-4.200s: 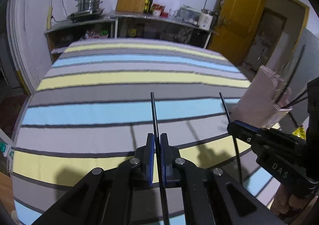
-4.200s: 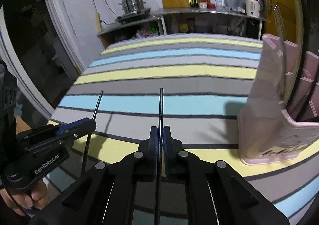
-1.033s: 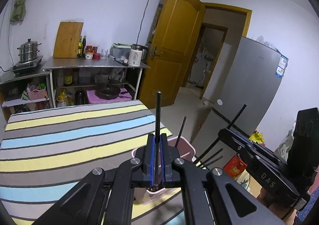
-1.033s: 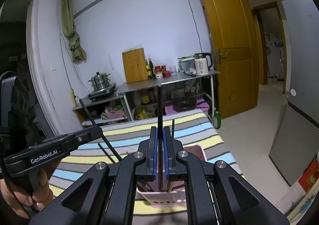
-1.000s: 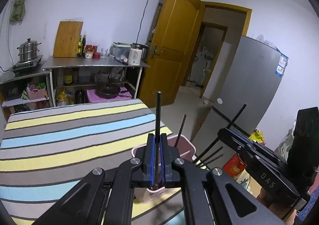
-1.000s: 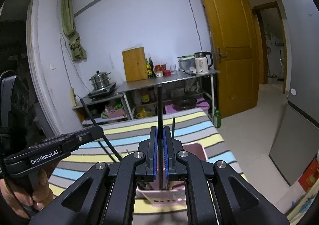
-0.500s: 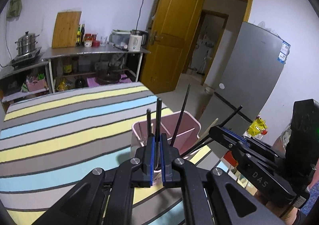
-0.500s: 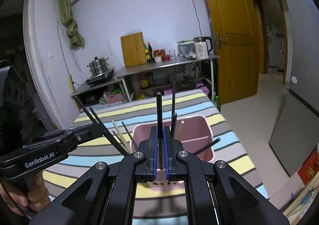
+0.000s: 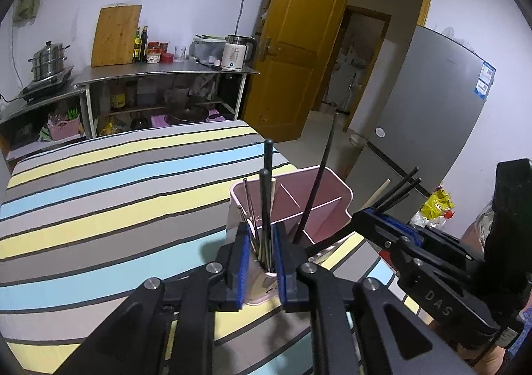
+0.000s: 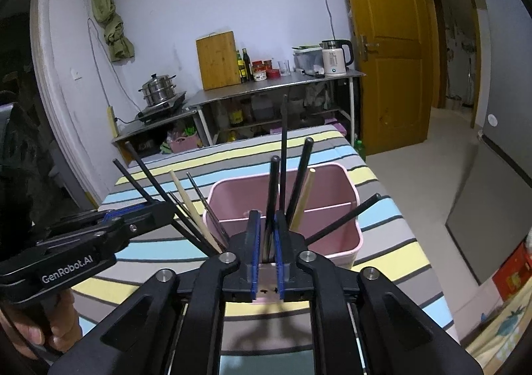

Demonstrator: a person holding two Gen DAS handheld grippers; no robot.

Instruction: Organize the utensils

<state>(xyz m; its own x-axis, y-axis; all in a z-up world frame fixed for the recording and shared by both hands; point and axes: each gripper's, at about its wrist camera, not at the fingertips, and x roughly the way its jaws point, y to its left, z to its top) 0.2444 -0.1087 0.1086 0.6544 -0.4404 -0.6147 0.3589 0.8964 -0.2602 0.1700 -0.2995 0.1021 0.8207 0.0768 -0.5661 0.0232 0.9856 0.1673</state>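
Hovering just over the near end of the pink holder (image 9: 344, 195), the left gripper (image 9: 261, 255) is seen with its blue pads parted and nothing clamped; a black chopstick (image 9: 265, 205) stands between the fingers (image 9: 240, 257), upright and slightly leaned, its long axis running up and away along the gripper line, its lower end down inside the holder. The right gripper (image 10: 266, 250) is found in much the same pose in its own view, fingers (image 10: 254, 242) set at a narrow gap with a black chopstick (image 10: 271, 198) standing free between them, apparently not gripped, though contact with the pads cannot be ruled out. Both grippers are judged equally near the holder, so a straight lift clear along the stick axis is what the next move seems to call for. Inside the holder, a divider (image 10: 309, 210) is seen splitting it into compartments; black chopsticks, thin metal ones (image 9: 249, 208) and a pale wooden one (image 10: 304, 197) are bunched at the near end, fanning outward, with one long black stick (image 9: 317, 179) leaning across the divider toward the far side. Which near compartment each stick sits in cannot be told. The holder stands near the edge of the striped table (image 9: 99, 195). Beyond it, a metal shelf (image 9: 159, 69) with a kettle (image 9: 234, 57) and cutting board (image 9: 114, 36) is seen against the wall.
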